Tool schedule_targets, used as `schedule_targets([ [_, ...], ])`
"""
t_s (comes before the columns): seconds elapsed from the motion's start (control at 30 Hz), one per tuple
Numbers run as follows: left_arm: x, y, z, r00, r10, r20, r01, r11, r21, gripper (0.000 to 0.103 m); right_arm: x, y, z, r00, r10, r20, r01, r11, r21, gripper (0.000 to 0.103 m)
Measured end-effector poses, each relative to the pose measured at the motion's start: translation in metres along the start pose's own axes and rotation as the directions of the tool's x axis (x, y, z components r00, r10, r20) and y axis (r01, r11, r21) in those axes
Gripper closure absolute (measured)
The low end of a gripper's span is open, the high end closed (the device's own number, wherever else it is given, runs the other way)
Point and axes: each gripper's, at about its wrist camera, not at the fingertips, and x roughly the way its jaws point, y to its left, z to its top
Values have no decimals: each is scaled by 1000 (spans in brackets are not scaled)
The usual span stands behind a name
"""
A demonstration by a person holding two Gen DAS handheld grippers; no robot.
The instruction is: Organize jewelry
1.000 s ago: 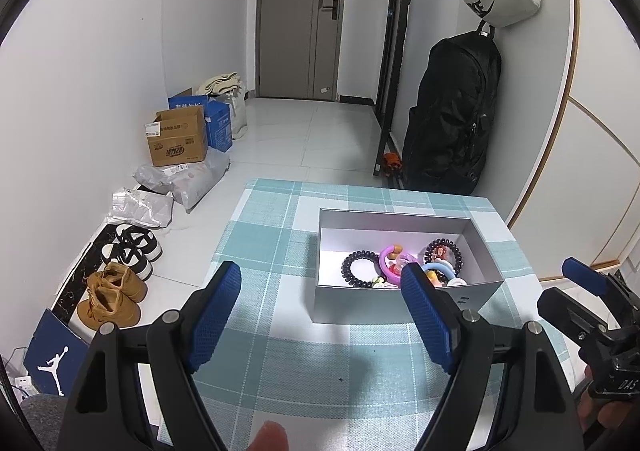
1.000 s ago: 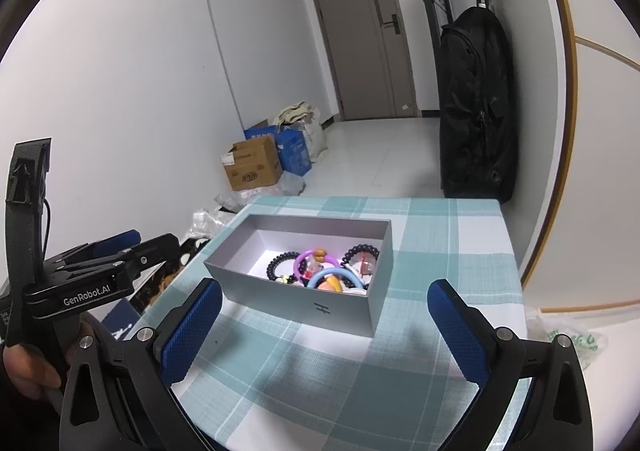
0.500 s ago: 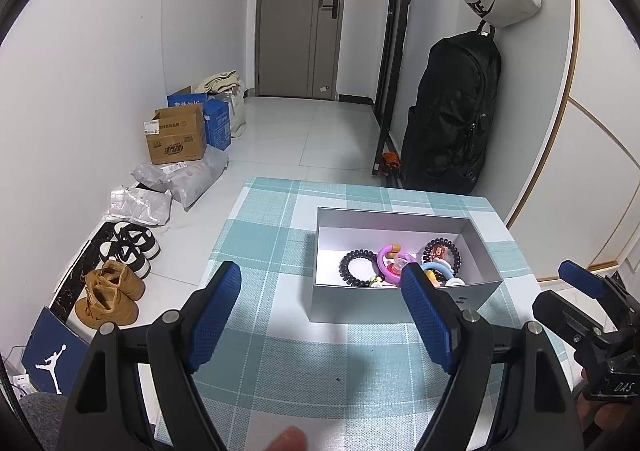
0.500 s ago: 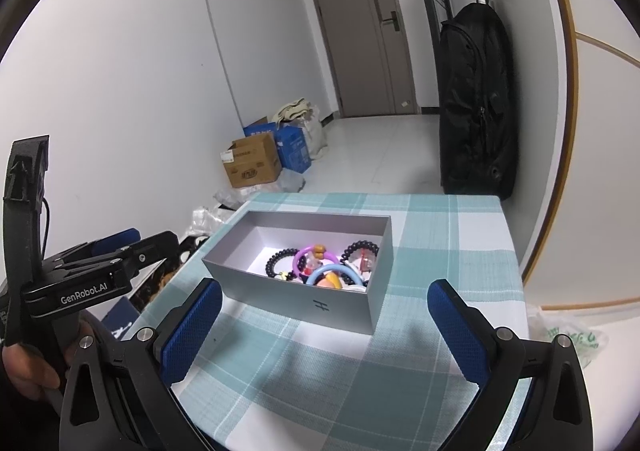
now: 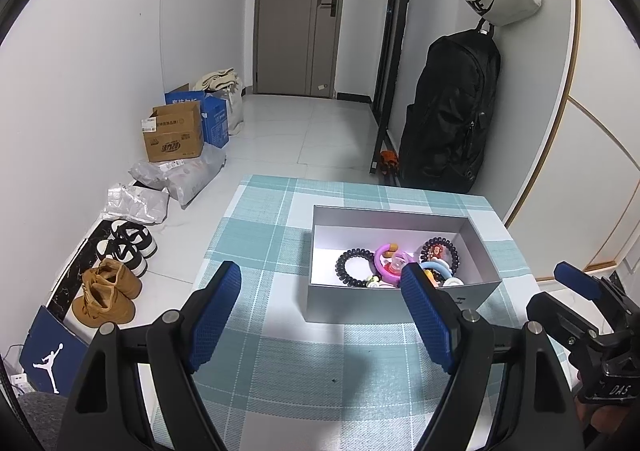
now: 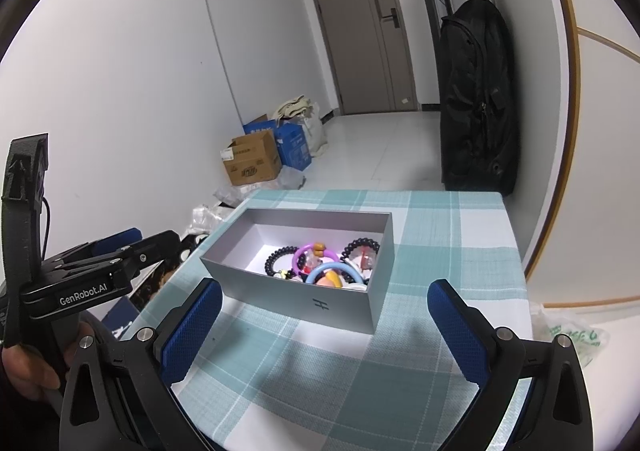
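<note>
Grey and open-topped, the box (image 5: 400, 301) sits on our checked tablecloth (image 5: 280, 371), with the bracelets (image 6: 320, 265) heaped inside it. We hold the left gripper (image 5: 320, 311) and the right gripper (image 6: 324, 327) just short of the box, both spread wide with nothing between the pads.

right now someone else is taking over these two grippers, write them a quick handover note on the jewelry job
Left gripper: open, empty, hovering over the checked tablecloth short of the box.
Right gripper: open, empty, also short of the box.
Grey box: open, on the tablecloth, holding all the visible jewelry in a jumble: black bead bracelet, purple ring, blue ring, a darker beaded bracelet.
Done: nothing visibly sorted yet.
Left: lift pieces out and arrange them.
</note>
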Motion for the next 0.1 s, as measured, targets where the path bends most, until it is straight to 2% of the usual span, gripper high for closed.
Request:
schedule_targets([
  [0.1, 1, 0, 0, 1000, -10, 3, 10, 1000, -3, 24, 2, 0, 0, 1000, 2, -4, -2, 1000, 2, 0],
])
